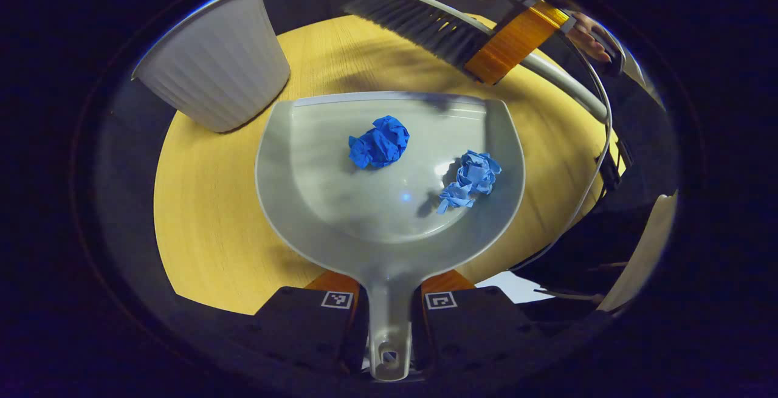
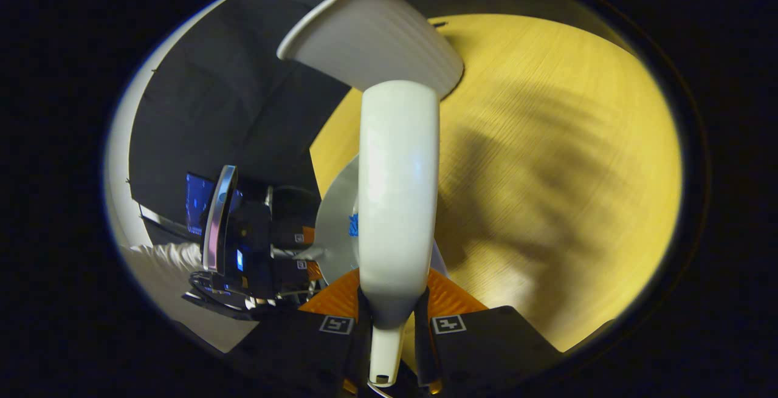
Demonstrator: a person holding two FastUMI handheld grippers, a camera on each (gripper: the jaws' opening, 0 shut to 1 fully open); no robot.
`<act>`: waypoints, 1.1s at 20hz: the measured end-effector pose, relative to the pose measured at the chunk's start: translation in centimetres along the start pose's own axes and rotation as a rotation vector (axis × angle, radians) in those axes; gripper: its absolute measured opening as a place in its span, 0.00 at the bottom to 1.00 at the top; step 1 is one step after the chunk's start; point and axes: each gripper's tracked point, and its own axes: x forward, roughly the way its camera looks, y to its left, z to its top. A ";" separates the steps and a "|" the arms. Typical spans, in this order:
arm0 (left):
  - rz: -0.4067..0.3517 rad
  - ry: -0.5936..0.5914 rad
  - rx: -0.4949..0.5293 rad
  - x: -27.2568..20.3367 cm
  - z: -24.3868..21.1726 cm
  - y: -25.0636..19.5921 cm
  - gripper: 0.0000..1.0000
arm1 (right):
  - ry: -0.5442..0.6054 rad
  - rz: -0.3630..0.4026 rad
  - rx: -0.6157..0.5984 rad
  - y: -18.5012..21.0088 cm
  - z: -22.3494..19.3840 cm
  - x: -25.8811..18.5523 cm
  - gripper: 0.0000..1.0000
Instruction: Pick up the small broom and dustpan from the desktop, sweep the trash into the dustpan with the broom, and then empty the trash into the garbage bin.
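Blue paper wads [image 1: 378, 142] in unlabelled grey dustpan [image 1: 389, 237].

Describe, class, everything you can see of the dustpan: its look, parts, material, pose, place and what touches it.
The dustpan is pale grey, apparently smooth glossy plastic, with a wide rounded tray, a raised rim, a straight front lip and a narrow handle with a hanging hole. It sits roughly level over the wooden table, lip toward the ribbed white bin. Two crumpled blue paper balls lie inside. The left hand-held gripper clamps its handle.
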 end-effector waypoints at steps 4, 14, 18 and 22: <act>0.001 -0.169 -0.069 1.4 -0.3 -0.4 0.27 | -0.289 0.098 0.085 0.8 2.5 -3.3 0.29; 0.080 -0.472 -0.129 -4.4 8.2 3.8 0.27 | -0.622 0.100 0.023 -2.0 1.8 -7.7 0.32; 0.095 -0.496 -0.198 -7.7 12.3 9.6 0.27 | -0.620 0.121 0.008 1.0 0.9 -8.6 0.32; 0.272 -0.370 -0.205 -9.6 12.9 17.7 0.27 | -0.623 0.116 0.002 1.1 0.4 -9.0 0.31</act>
